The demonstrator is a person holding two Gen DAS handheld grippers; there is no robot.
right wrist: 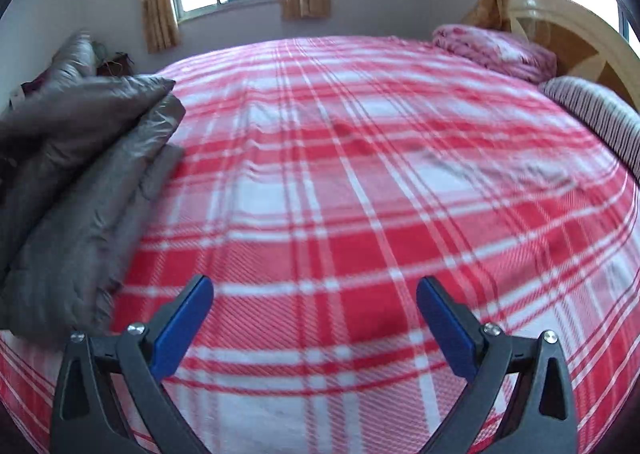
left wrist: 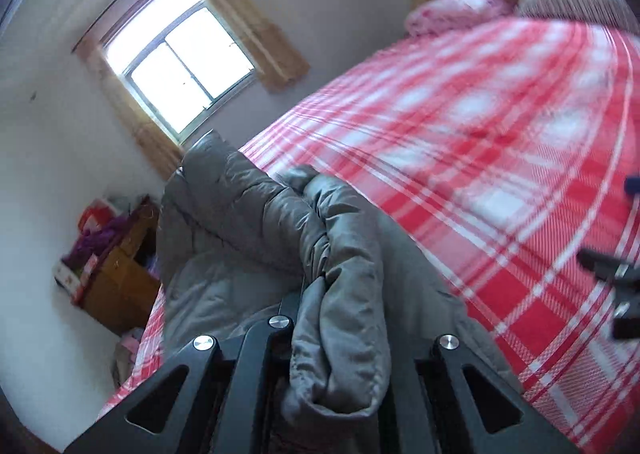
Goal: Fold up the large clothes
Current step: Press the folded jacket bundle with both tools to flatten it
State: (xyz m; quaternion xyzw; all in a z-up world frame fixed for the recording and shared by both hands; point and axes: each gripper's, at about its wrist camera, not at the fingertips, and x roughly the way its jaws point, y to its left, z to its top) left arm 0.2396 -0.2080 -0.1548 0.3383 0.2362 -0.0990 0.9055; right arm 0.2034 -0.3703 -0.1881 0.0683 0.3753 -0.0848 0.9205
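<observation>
Left gripper (left wrist: 320,294) is clamping a bunched fold of the grey padded jacket (left wrist: 256,222); its jaws are pressed nearly together with the fabric between them. The fingertips are hidden under the cloth, so the exact pinch point is not showing. From the left wrist view the jacket is draping over and in front of the tool, spilling back toward the bed's left edge, with a rolled hem hanging down between the 2 black finger frames. The view is tilted, with the window (left wrist: 180,58) slanting.

Right gripper (right wrist: 315,318) is standing wide open with nothing between its 2 blue pads (right wrist: 182,328). It is hovering over bare red-and-white plaid bedspread (right wrist: 360,182), pointing down at it. In the right wrist view the jacket (right wrist: 80,158) is lying in a thick layered heap at the left side of the bed, well apart from the right tool and to its left; the heap's lower edge is resting on the bedspread.

At the head of the bed a pink folded quilt (right wrist: 496,50) and a striped pillow (right wrist: 596,114) are lying beside the cream headboard (right wrist: 560,14).
</observation>
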